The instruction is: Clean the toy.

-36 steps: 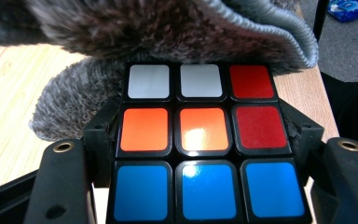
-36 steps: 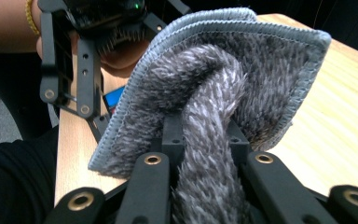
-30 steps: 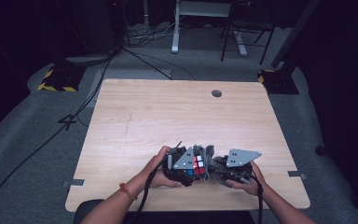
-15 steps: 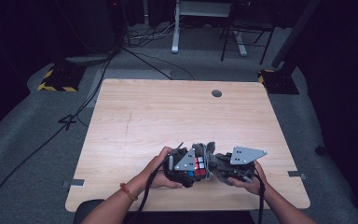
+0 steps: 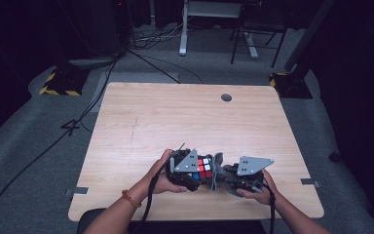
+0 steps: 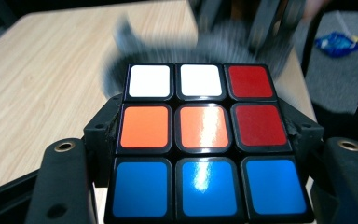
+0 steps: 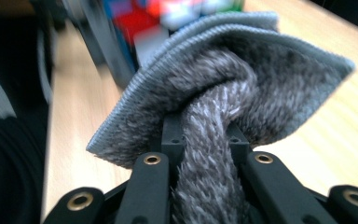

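A dim room with grey carpet, cables on the floor and metal stand legs at the far side surrounds a light wooden table (image 5: pixel 195 122), which has a round grommet (image 5: pixel 226 97) near its far edge. At the near edge of the table, slightly right of centre, a person's two forearms enter from below, each hand carrying a gripper. The left gripper (image 5: pixel 191 170) has its jaws clamped on a colour cube (image 5: pixel 203 168), held just above the tabletop; in the left gripper view the jaws press against the cube's (image 6: pixel 204 140) two sides at the level of its middle row. The face turned to that camera reads: far row white, white, red; middle row orange, orange, red; near row three blue tiles. The right gripper (image 5: pixel 224 176), just to the right of the cube, has its jaws drawn in tightly on a grey fleecy cloth (image 5: pixel 217 170); in the right gripper view the cloth (image 7: pixel 223 102) is pinched between the jaws and bunches out beyond them in a fold with a ribbed hem. The cloth lies against the cube's right side in the high view, between the two grippers.
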The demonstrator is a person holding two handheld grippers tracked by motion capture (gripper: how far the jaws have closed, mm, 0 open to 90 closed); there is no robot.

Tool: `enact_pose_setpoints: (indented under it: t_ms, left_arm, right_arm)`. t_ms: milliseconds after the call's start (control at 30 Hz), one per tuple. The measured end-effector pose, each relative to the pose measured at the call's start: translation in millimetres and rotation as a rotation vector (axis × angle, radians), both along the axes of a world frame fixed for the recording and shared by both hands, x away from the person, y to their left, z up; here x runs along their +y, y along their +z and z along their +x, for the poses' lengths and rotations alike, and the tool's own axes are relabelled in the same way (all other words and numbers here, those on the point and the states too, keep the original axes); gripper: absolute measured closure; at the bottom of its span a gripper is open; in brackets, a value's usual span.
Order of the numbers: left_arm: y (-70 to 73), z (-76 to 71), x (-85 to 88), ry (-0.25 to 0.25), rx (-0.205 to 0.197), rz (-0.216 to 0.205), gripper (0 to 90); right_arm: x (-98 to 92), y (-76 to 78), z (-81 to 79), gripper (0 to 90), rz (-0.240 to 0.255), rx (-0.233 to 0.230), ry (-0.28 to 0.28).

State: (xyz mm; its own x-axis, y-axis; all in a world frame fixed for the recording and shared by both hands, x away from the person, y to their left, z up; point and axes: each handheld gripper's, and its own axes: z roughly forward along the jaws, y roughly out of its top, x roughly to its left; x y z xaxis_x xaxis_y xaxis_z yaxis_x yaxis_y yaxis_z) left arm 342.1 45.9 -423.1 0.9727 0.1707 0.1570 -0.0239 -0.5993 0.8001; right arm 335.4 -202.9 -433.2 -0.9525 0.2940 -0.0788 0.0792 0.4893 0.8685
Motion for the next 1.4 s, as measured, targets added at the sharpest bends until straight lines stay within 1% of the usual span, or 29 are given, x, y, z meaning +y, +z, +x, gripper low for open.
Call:
enact_pose_setpoints:
  t_ms: [67, 133, 167, 200, 300, 433, 500, 567, 633, 667, 733, 767, 867, 933, 967, 1033, 1167, 1233, 1267, 1300, 1367, 1400]
  left_arm:
    - [-1.3, -4.8, -5.6, -0.024, -0.015, 0.015, 33.2]
    - [-0.7, -7.6, -8.7, -0.028, -0.022, 0.021, 33.1]
    - [-1.2, -7.7, -8.6, -0.035, -0.013, 0.012, 33.1]
    - [-1.5, -7.9, -8.7, -0.045, -0.005, 0.009, 33.2]
    - [-0.1, -10.8, -10.5, -0.051, -0.023, 0.014, 33.1]
    - [2.7, -7.7, -5.3, -0.036, -0.018, -0.012, 33.1]
    - [2.8, -4.3, -2.5, -0.018, -0.016, -0.020, 33.1]
    - [2.1, -1.1, 0.0, -0.013, -0.002, -0.027, 33.2]
    - [1.0, -0.1, 0.3, -0.003, -0.009, -0.013, 33.2]
    - [0.0, 0.2, -0.1, 0.000, -0.008, -0.004, 33.1]
    - [-2.1, 0.2, -1.4, -0.002, 0.001, -0.002, 33.2]
    - [-3.0, -0.3, -2.7, -0.008, 0.004, 0.003, 33.2]
    - [-6.1, -2.7, -7.1, -0.023, 0.012, 0.018, 33.1]
    - [-6.7, -5.0, -9.9, -0.027, 0.001, 0.024, 33.1]
    - [-6.3, -5.9, -10.4, -0.026, 0.002, 0.023, 33.1]
    - [-4.8, -6.1, -9.1, -0.032, 0.006, 0.004, 33.1]
    - [-1.1, -6.1, -6.3, -0.035, -0.002, -0.011, 33.1]
    - [-0.2, -5.6, -4.8, -0.019, -0.010, -0.008, 33.1]
    - [0.2, -4.3, -3.4, -0.013, -0.009, -0.013, 33.1]
    - [0.2, -2.6, -1.4, -0.005, 0.001, -0.023, 33.1]
    - [0.0, -0.3, 0.3, 0.006, -0.004, -0.018, 33.1]
    - [-0.3, 0.3, 0.6, 0.004, -0.002, -0.016, 33.1]
  right_arm:
    - [0.2, 6.6, -1.9, 77.3, 0.006, -0.032, -0.006]
    - [2.1, 8.6, -2.5, 77.2, -0.008, -0.058, -0.026]
    - [2.2, 8.2, -1.3, 77.1, -0.011, -0.061, -0.040]
    - [2.1, 7.3, 0.4, 77.1, -0.013, -0.056, -0.049]
    - [3.7, 1.3, 5.6, 77.1, -0.043, -0.040, -0.072]
    - [5.0, -6.3, 6.1, 77.1, -0.064, -0.007, -0.055]
    - [5.0, -8.5, 3.3, 77.2, -0.077, -0.003, -0.037]
    - [4.8, -7.3, 0.3, 77.2, -0.070, -0.002, -0.026]
    - [4.9, -2.9, -3.1, 77.1, -0.058, -0.014, -0.014]
    - [4.8, -0.2, -4.6, 77.1, -0.049, -0.024, -0.008]
    - [4.7, 5.4, -6.7, 77.1, -0.031, -0.037, -0.008]
    - [4.6, 7.6, -7.2, 77.1, -0.026, -0.050, -0.011]
    - [3.0, 11.2, -6.0, 77.1, -0.005, -0.055, -0.029]
    - [3.1, 12.1, -4.4, 77.1, -0.009, -0.065, -0.050]
    - [3.4, 11.7, -3.2, 77.1, -0.015, -0.065, -0.057]
    - [3.9, 9.5, -0.3, 77.1, -0.027, -0.046, -0.067]
    - [6.2, 0.7, 2.4, 77.2, -0.075, -0.012, -0.055]
    - [7.0, -2.4, 1.9, 77.2, -0.092, -0.005, -0.042]
    - [7.2, -2.9, 1.4, 77.2, -0.096, 0.002, -0.032]
    - [7.3, -2.9, 0.6, 77.2, -0.098, 0.008, -0.021]
    - [7.5, -1.4, -2.6, 77.1, -0.096, 0.001, -0.006]
    - [7.3, 0.5, -4.4, 77.1, -0.089, -0.005, 0.003]
